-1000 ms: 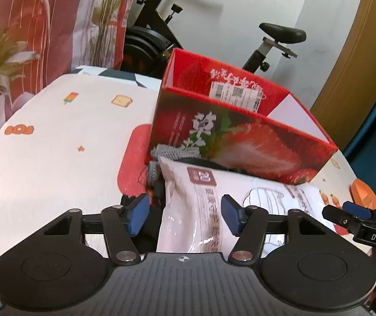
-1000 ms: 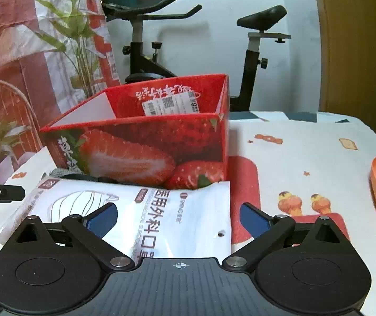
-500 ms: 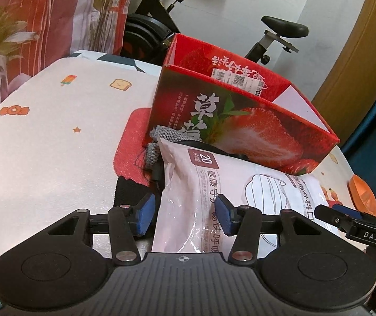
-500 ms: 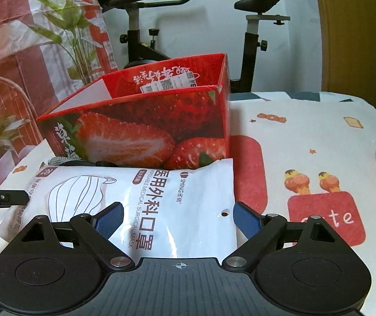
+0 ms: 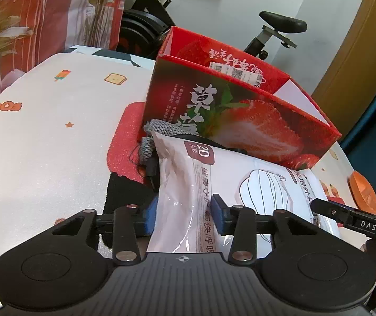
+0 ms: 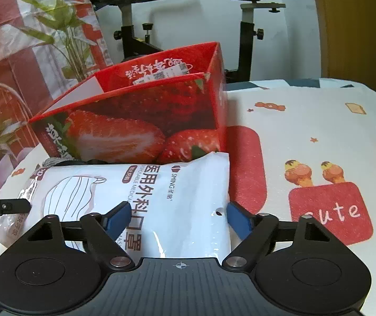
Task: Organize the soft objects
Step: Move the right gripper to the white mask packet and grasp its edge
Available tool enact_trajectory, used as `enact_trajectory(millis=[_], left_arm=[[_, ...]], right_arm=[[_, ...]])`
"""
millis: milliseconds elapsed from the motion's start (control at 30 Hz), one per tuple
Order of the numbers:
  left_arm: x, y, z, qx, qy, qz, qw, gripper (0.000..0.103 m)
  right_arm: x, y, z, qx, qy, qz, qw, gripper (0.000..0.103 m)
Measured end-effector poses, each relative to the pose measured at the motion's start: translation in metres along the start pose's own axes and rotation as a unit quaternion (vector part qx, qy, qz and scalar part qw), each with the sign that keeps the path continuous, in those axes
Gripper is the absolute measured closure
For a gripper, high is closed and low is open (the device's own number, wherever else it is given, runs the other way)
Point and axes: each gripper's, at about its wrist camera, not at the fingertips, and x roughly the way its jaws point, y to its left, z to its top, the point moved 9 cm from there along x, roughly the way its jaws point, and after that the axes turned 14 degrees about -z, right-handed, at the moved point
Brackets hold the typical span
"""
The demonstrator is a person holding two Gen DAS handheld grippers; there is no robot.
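Closing from both ends on one white mask packet (image 6: 167, 197), the left gripper (image 5: 185, 214) pinched it while the right gripper (image 6: 177, 216) straddled it loosely, before one strawberry box (image 5: 240, 121) on the cartoon-print tablecloth (image 5: 43, 137), one exercise bike (image 6: 248, 26) behind.

One mask packet (image 6: 161, 197), one strawberry box (image 6: 124, 121), one grey knitted piece (image 5: 159, 134), one orange dish (image 5: 364, 193) and two tools are sitting in view.
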Motion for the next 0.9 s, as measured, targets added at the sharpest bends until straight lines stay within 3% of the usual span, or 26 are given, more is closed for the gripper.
enact_trajectory(millis=[133,500,900], left_arm=[[0.001,0.001,0.000,-0.003,-0.002,-0.004,1.0000,0.063],[0.006,0.005,-0.003,-0.006,0.003,-0.007,1.0000,0.063],[0.010,0.008,-0.001,-0.031,0.010,-0.026,0.9991,0.063]], right_arm=[[0.002,-0.002,0.001,0.006,0.004,0.007,1.000,0.034],[0.021,-0.003,0.000,0.023,0.040,0.044,0.998,0.033],[0.018,0.008,0.001,-0.019,0.045,0.054,0.997,0.036]])
